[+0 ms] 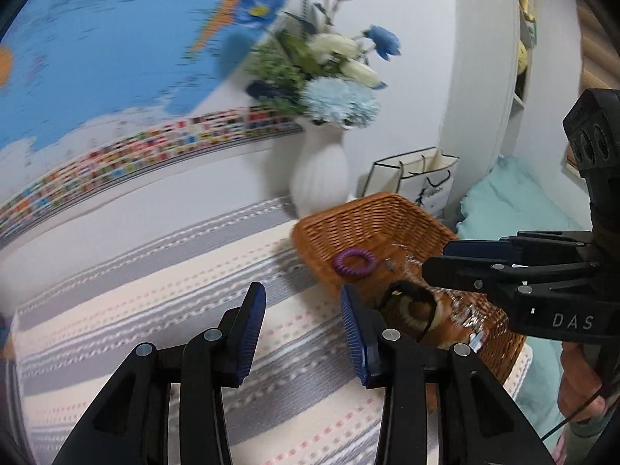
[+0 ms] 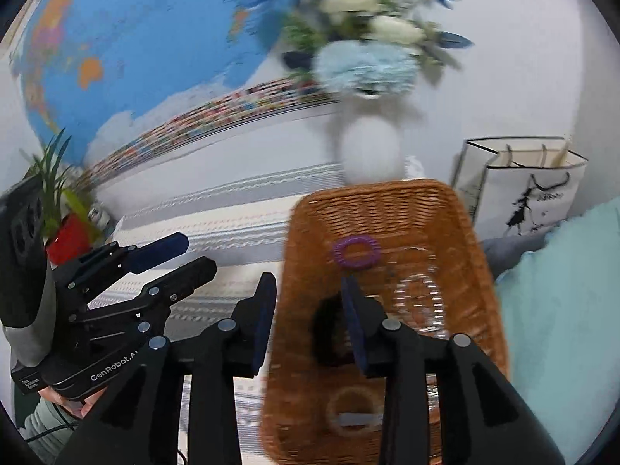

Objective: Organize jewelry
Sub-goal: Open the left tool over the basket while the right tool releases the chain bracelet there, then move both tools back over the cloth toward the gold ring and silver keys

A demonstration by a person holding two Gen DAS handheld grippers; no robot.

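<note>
Jewelry's all inside the wicker basket (image 2: 457, 209): purple coil ring (image 2: 355, 253) near its far wall, clear beaded bracelet (image 2: 420, 302) beside it. Your left gripper (image 1: 303, 329) and right gripper (image 2: 308, 325) are both open, empty, with striped cloth (image 1: 155, 290) free left of the basket.

The wicker basket (image 2: 387, 209) is a warm orange-brown weave, and the coiled hair tie (image 2: 355, 253) in it is purple. The tablecloth (image 1: 155, 279) runs in grey and cream stripes with white stitching and pink dots. The ribbed vase (image 1: 321, 178) is white, its flowers (image 1: 341, 97) pale blue, white and deep blue. The wall map (image 1: 97, 38) is mostly blue, edged with many-coloured flags. Both grippers are black with dark blue pads (image 1: 252, 333).
</note>
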